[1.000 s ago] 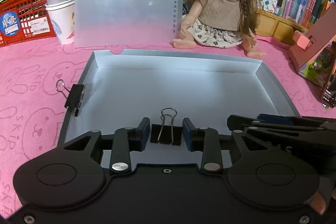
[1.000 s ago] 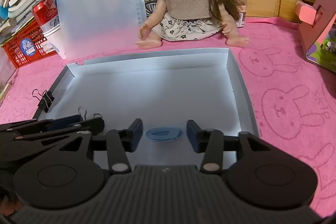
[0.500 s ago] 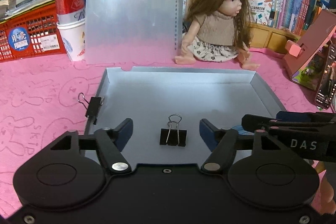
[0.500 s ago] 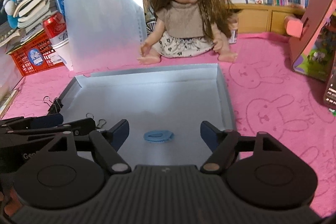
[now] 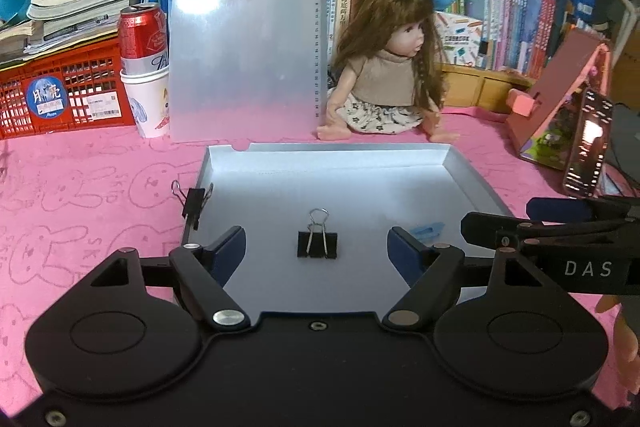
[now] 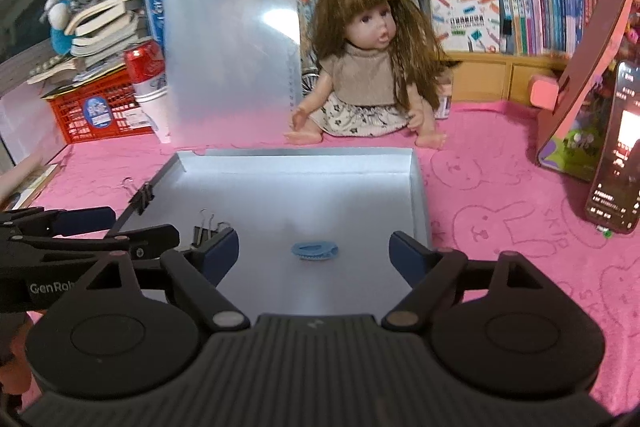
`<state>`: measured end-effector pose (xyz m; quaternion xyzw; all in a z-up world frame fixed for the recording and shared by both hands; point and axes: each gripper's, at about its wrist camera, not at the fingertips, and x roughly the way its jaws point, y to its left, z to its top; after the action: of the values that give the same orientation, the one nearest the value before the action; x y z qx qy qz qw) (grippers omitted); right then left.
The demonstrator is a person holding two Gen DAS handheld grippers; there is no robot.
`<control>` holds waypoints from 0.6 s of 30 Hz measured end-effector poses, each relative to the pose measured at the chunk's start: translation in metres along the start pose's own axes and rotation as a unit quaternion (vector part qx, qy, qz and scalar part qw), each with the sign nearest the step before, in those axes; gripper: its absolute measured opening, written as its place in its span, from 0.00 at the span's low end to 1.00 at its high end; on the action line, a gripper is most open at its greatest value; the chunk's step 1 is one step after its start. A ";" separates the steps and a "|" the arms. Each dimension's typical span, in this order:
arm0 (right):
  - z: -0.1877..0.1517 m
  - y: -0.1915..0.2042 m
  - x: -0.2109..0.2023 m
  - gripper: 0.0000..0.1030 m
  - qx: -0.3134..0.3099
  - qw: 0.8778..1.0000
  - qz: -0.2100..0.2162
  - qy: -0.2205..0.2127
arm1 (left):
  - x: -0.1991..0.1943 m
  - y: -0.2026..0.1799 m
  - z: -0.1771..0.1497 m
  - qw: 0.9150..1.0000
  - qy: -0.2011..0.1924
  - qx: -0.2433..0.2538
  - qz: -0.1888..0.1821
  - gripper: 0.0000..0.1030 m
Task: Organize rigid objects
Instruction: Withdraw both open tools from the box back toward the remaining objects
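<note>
A black binder clip (image 5: 317, 244) lies on the floor of the shallow grey tray (image 5: 360, 153), just ahead of my open, empty left gripper (image 5: 316, 251). A second binder clip (image 5: 194, 202) is clamped on the tray's left wall. In the right wrist view a small blue oval piece (image 6: 315, 251) lies in the tray (image 6: 420, 187) ahead of my open, empty right gripper (image 6: 314, 253); the loose clip (image 6: 206, 231) lies left of it. The blue piece shows faintly in the left wrist view (image 5: 428, 229).
A doll (image 5: 390, 75) sits behind the tray. A translucent clipboard (image 5: 244, 39), a red can in a paper cup (image 5: 146, 67) and a red crate (image 5: 56, 95) stand at the back left. A pink stand and a phone (image 6: 616, 147) are at the right.
Both grippers opened wider and drew back and up from the tray. The binder clip and the blue piece stay lying on the tray floor.
</note>
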<state>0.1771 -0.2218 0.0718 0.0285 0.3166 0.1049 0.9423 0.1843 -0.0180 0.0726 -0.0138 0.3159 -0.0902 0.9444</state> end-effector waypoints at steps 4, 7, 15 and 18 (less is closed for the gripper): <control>-0.006 0.006 -0.016 0.92 -0.030 0.999 0.004 -0.019 | -0.016 0.003 -0.008 1.000 -0.005 0.003 -0.014 0.78; -0.010 0.008 -0.029 0.94 -0.049 0.998 0.006 -0.035 | -0.027 0.006 -0.014 1.000 -0.013 0.008 -0.020 0.79; -0.026 0.002 -0.052 0.98 -0.060 0.996 0.015 -0.057 | -0.060 0.011 -0.034 0.998 -0.038 0.025 -0.035 0.84; -0.035 0.001 -0.057 0.98 -0.065 0.996 0.013 -0.060 | -0.069 0.013 -0.044 0.998 -0.043 0.031 -0.033 0.85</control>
<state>0.1115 -0.2341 0.0780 -0.0227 0.2514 0.1355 0.9581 0.1055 0.0083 0.0771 0.0010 0.2714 -0.1301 0.9536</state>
